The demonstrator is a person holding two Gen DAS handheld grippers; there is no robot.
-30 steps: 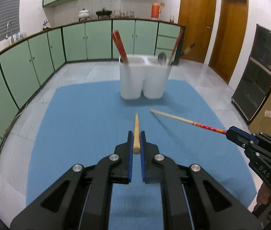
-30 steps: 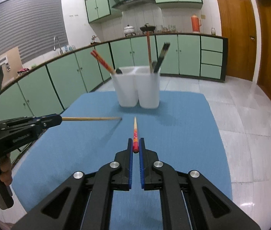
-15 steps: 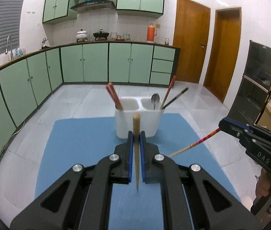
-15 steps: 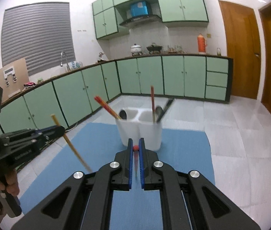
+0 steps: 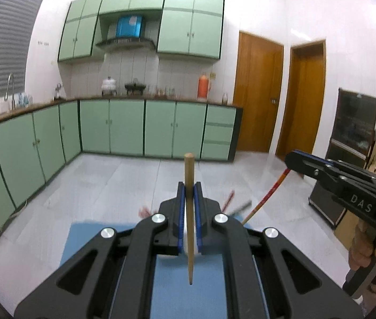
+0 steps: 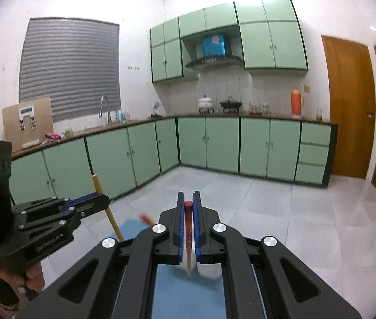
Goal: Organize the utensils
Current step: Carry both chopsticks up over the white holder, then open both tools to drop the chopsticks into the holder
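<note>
The left tool [image 5: 189, 186] is clenched on a plain wooden chopstick [image 5: 189, 220], which stands nearly upright between its blue pads, blunt end up and tip pointing down over the blue mat [image 5: 172, 287] on the desk. The right tool [image 6: 188, 199] is clenched on a chopstick with a red patterned end [image 6: 188, 228], also held steeply, red end up. A white utensil holder [image 6: 209, 271] shows just behind and below the right tool's fingers, mostly hidden; blurred utensils [image 5: 237, 208] poke out past the left tool.
</note>
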